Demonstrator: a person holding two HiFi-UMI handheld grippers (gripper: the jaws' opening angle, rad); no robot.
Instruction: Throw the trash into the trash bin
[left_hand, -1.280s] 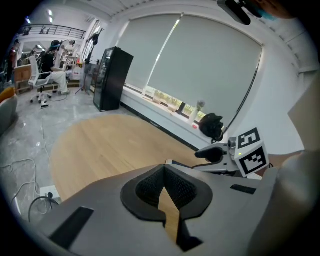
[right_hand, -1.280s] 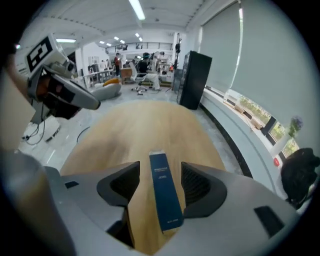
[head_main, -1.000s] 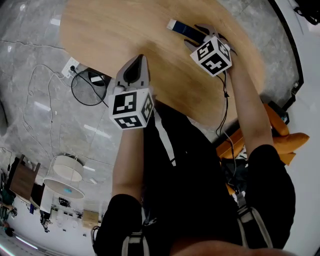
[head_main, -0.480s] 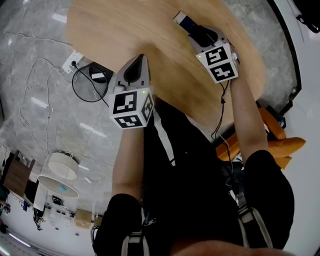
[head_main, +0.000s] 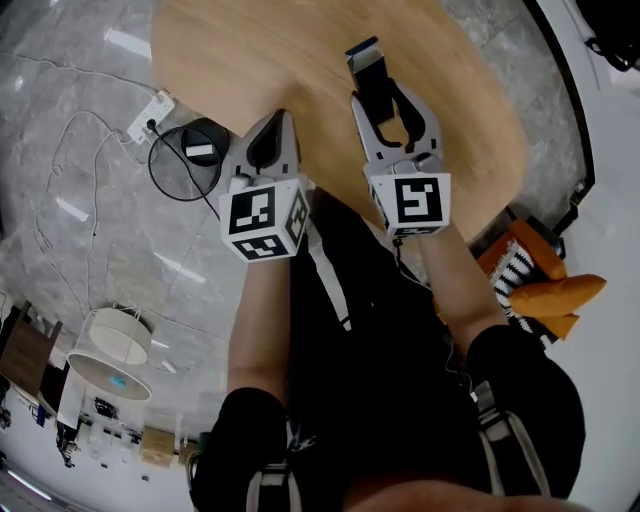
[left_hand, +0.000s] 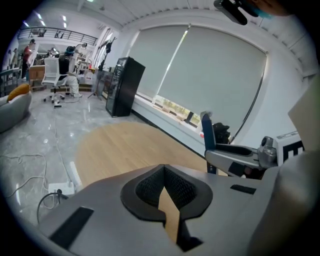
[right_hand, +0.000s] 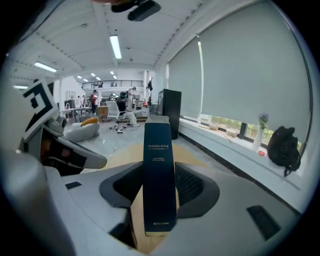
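Person seen from overhead, standing at a round wooden table (head_main: 260, 60) with a gripper in each hand.

Right gripper (head_main: 378, 95): jaws spread fairly wide and clamped on a slim dark-blue box (head_main: 370, 72), one pad against each long side. The box stood on end between them, its top rising clear of the fingertips. Small white print showed on the face turned to the gripper's camera. Held thus, the box hung above the tabletop.

Left gripper (head_main: 277, 120): jaws closed together with nothing between them, only a thin wedge of tabletop showing through the slit behind the tips. It hovered over the near edge of the table, just to the left of the right gripper and apart from it.

Marker cubes (head_main: 262, 218) sat at the rear of both tools, above the forearms.

Bin (head_main: 212, 135): round, black, on the grey floor just beside the table's left edge, well apart from the box. A white piece lay inside it. White power strip (head_main: 150, 115) with a cable lay on the floor next to the bin. Orange seat (head_main: 560, 295) stood to the person's right.
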